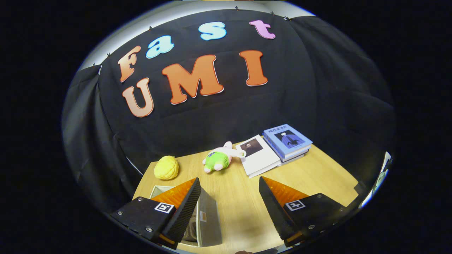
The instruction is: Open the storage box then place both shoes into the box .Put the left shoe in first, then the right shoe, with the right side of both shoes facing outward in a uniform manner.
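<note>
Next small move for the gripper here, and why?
Probably shift toward the storage box and descend on it: the gripper is open over bare table, and the box lies under one finger; whether its lid is open is unclear.

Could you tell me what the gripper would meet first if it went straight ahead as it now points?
The open gripper has bare table between its fingers; straight on, the plush toy probably comes first, with the white book just beside that line. Depth is hard to judge.
</note>
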The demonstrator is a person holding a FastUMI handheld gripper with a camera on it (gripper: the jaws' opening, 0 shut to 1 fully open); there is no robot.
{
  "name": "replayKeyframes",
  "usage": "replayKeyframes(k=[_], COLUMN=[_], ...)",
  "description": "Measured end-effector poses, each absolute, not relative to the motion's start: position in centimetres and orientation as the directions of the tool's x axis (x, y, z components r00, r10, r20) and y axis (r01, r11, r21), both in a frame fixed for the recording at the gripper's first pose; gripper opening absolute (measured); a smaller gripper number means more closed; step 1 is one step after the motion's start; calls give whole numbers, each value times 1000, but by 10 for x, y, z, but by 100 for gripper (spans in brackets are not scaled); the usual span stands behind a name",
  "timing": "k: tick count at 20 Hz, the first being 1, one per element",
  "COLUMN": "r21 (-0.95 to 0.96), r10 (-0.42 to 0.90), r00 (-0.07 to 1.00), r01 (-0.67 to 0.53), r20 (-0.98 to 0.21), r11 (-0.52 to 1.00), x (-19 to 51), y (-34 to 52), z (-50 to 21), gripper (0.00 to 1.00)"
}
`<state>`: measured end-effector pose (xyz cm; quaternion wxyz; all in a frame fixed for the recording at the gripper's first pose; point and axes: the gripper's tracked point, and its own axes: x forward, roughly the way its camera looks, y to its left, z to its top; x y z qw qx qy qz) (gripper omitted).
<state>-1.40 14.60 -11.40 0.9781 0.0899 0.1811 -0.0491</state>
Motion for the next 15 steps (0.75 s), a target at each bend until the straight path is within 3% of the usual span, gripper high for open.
replayKeyframes(k=[9,15], r21=[83,76], r10=[-102,-86], r00=[977,988], r01=[119,97], r20=[-186,-129], r11=[989,992], x=[-24,-27], y=[39,-10], z=[-26,-5], gripper=[98,98])
